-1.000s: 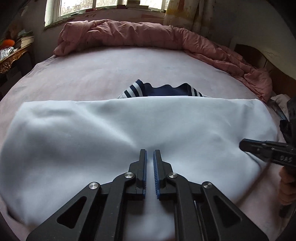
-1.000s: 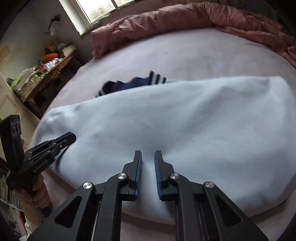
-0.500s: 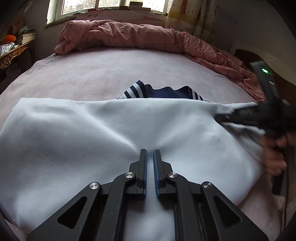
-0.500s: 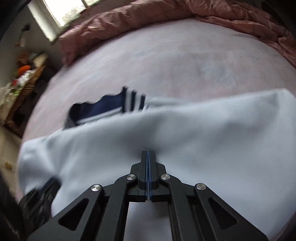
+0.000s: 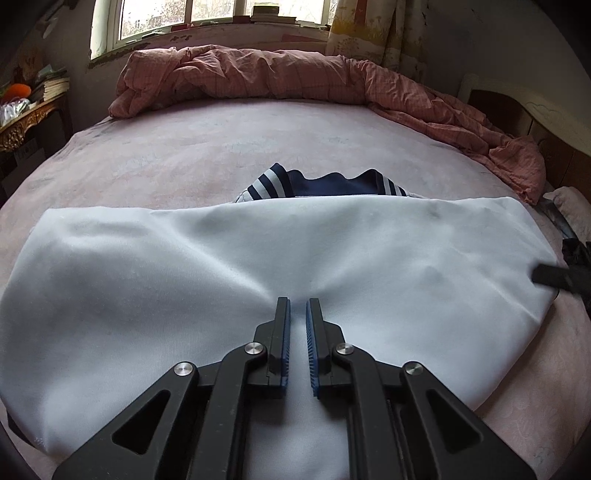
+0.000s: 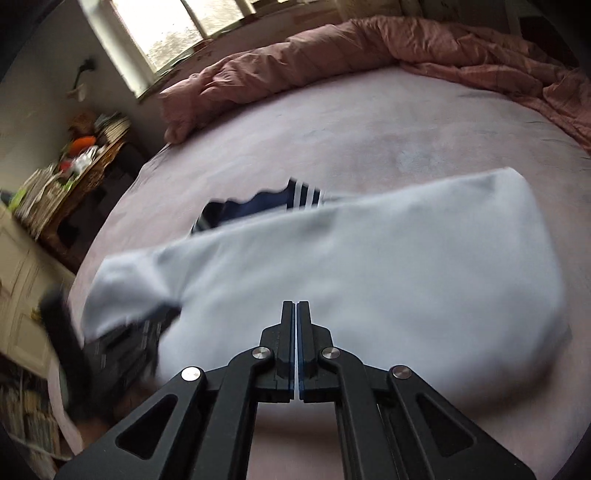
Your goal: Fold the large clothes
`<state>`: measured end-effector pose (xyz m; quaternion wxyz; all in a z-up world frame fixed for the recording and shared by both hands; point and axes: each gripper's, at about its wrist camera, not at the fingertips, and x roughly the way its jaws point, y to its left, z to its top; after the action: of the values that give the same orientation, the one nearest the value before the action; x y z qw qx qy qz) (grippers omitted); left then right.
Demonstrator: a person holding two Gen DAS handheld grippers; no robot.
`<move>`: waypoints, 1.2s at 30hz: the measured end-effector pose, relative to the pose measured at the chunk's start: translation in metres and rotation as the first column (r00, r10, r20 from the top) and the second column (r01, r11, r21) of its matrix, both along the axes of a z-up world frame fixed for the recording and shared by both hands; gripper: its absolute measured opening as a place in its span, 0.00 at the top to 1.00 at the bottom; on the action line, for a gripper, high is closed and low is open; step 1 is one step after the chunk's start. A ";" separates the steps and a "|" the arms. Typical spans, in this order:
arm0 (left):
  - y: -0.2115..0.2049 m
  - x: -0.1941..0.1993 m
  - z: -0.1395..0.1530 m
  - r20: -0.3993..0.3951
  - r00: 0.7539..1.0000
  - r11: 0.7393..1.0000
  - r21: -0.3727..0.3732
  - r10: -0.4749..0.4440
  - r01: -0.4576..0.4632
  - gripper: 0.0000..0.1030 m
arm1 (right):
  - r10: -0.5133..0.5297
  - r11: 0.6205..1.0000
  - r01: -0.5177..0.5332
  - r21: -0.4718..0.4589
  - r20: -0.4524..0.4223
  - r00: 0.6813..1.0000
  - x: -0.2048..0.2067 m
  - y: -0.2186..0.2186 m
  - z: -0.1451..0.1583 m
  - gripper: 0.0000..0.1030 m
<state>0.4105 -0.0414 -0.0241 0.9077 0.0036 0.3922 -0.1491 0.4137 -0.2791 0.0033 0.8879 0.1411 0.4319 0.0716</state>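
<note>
Left wrist view: left gripper (image 5: 297, 310) fingers nearly closed, pinching a fold of white folded garment (image 5: 221, 280) lying on pink bed sheet (image 5: 229, 147). Right gripper (image 6: 296, 314) fully closed, apparently empty. Bare sheet beyond garment's far edge; rumpled pink quilt (image 5: 258, 74) along the far side.

We see a white garment (image 5: 258, 266) with a navy collar (image 5: 325, 184) banded in white stripes. It lies on a pale pink sheet (image 5: 221, 147). The quilt (image 5: 295, 77) is salmon pink with a fine check. Both grippers (image 5: 297, 314) (image 6: 296, 314) are black with blue pads (image 5: 312, 328) and silver pins. The curtain (image 5: 354, 33) is cream with a yellowish print.
</note>
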 end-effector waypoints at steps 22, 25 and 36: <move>-0.001 -0.001 0.001 0.007 1.000 1.000 0.017 0.000 0.000 0.91 | -0.408 0.874 0.386 0.294 0.014 0.913 -0.071 -0.134 -0.064 0.19; -0.002 -0.001 0.001 0.010 1.000 1.000 0.022 -0.001 0.001 0.89 | -0.443 0.852 0.413 0.322 0.022 0.896 -0.066 -0.140 -0.067 0.31; 0.001 -0.012 0.020 0.097 0.995 1.000 0.014 0.013 -0.015 0.56 | -0.429 0.901 0.432 0.028 0.192 0.883 -0.057 -0.093 -0.023 0.74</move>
<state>0.3982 -0.0408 -0.0045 0.9266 0.0149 0.3489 -0.1393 0.3567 -0.3720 -0.0193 0.9203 0.2191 0.3021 -0.1171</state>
